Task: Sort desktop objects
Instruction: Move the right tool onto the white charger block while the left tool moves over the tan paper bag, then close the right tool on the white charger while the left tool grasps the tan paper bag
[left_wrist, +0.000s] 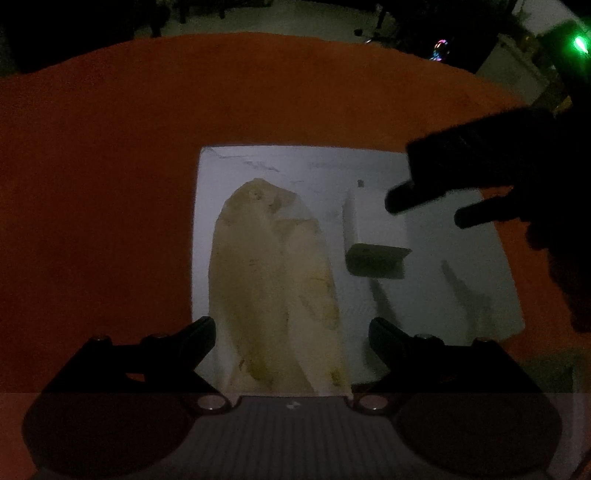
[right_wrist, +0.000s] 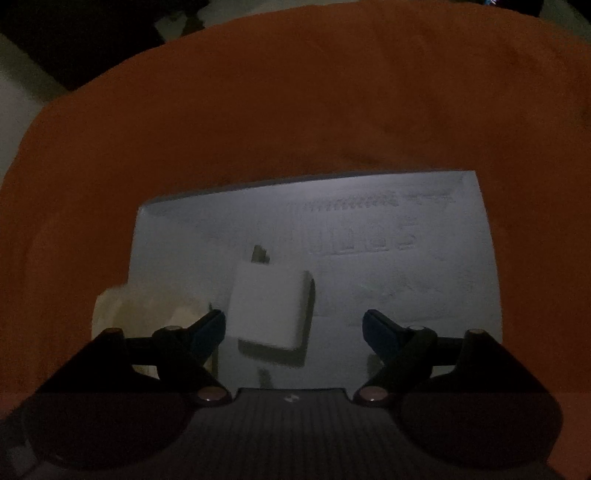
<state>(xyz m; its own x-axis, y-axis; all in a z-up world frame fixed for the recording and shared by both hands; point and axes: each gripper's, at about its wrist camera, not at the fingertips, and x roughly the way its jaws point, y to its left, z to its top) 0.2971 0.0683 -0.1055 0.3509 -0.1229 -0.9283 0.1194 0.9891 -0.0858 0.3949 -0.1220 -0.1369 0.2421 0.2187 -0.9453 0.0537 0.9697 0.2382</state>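
While the room is very dim, both wrist cameras look steeply down on an orange tabletop (left_wrist: 110, 184) with a white sheet of paper (left_wrist: 424, 295) lying flat on it. Seen from the left wrist, the left gripper (left_wrist: 291, 332) hangs above the near edge of the sheet with its two dark jaws spread wide and nothing between the pads; below the gap lies a pale yellowish, crumpled wrapper or bag (left_wrist: 273, 280), long and leaf-shaped, resting on the left part of the paper and running toward the camera. Just beside it, to its right and apart from it, a small white charger block (left_wrist: 373, 254) lies on the paper, with what looks like a metal prong at its far end. Faint grey marks or writing cross the top of the sheet but cannot be read. At the right of this view the right gripper (left_wrist: 428, 210) shows as a black silhouette over the far right part of the paper, its two fingers apart and empty. From the right wrist, the right gripper (right_wrist: 295, 328) is likewise wide open, holding nothing, its blue-tinted pads on either side of open space above the sheet (right_wrist: 406, 258). The charger block (right_wrist: 269, 306) lies just left of centre under the gap, untouched, and the wrapper (right_wrist: 144, 314) peeks in at the left edge of the paper.
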